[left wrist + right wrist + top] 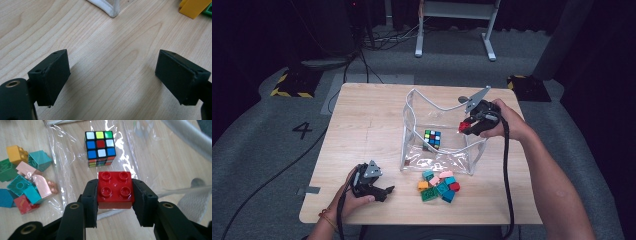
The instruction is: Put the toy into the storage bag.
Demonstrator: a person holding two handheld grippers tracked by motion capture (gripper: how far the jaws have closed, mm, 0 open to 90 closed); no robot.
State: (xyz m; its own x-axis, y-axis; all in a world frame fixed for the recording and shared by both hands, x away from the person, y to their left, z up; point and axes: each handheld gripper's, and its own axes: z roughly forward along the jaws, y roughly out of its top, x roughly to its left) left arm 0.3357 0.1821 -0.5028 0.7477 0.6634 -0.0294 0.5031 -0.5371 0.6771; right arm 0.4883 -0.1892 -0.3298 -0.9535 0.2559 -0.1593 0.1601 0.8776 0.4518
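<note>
My right gripper (pixel 115 202) has its jaws clamped on a red brick (pixel 115 190), studs up, one pad on each side. I hold it over the open top of the clear bag (pixel 412 107), near the bag's right wall. Below it, on the bag's floor, a puzzle cube (pixel 100 148) sits on its own. Outside the bag, just in front of it on the bench (pixel 362 115), I see the brick pile (pixel 439 185): yellow, green, teal, pink and red pieces bunched together. My left gripper (pixel 112 80) rests low over bare bench, well left of the pile, jaws spread wide with nothing between them.
</note>
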